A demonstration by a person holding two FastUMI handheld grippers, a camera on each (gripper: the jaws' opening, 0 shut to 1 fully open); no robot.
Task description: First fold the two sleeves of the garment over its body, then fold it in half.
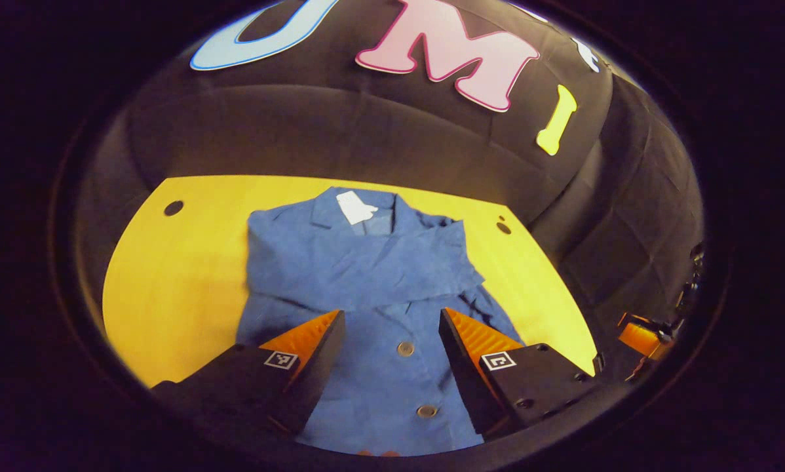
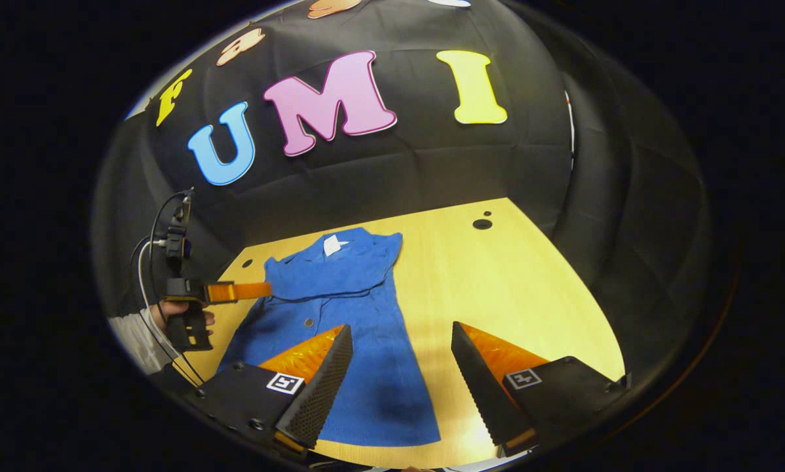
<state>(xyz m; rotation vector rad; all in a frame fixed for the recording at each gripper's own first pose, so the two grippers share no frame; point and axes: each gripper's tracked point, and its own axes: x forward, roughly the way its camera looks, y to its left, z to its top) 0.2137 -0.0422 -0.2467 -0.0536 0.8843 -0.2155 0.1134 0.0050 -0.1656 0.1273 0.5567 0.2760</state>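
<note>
Blue garment: flat on yellow table, collar at 12 o'clock, both sleeves apparently folded across chest; left gripper and right gripper wide apart, empty, poised above hem for halving.

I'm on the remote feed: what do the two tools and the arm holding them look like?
Each tool has a black body with a small square black-and-white marker on each finger base; the fingers are wedge-shaped with ribbed inner faces: left tool, right tool. Seen in the right gripper view, the left tool has a black handle, with cables looping above it, gripped by a hand in a light sleeve.
</note>
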